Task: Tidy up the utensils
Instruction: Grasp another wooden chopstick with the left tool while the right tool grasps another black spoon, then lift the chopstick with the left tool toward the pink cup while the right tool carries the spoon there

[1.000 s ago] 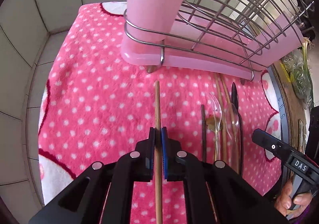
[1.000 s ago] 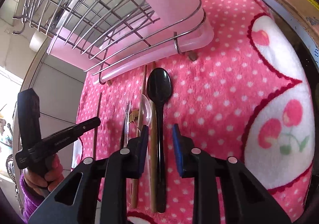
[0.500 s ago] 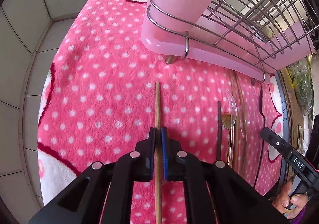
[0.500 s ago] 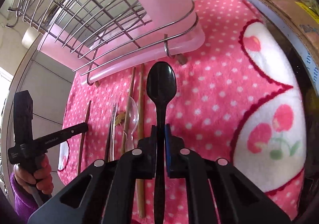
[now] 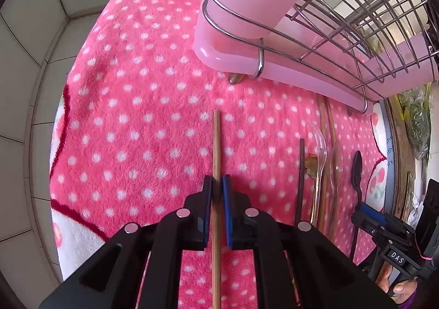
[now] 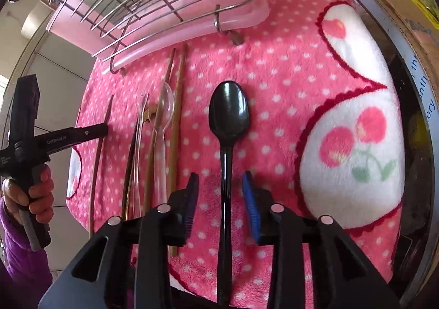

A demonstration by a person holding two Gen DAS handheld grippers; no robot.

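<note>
Black spoon (image 6: 228, 114): glossy oval bowl, long slim handle, on pink blanket (image 6: 288, 67).

"DAS" in white on the right gripper (image 5: 369, 219), lower right of the left-wrist view. "GenRobot.AI" along the left gripper (image 6: 105, 127) finger, left edge of the right-wrist view. Blue lettering on the cardboard box (image 6: 411, 20) at right, only partly readable.

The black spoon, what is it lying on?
The black spoon lies on the pink dotted towel, apart from the other utensils. Its handle runs between the open jaws of the right gripper. What lies under the towel is covered.
</note>
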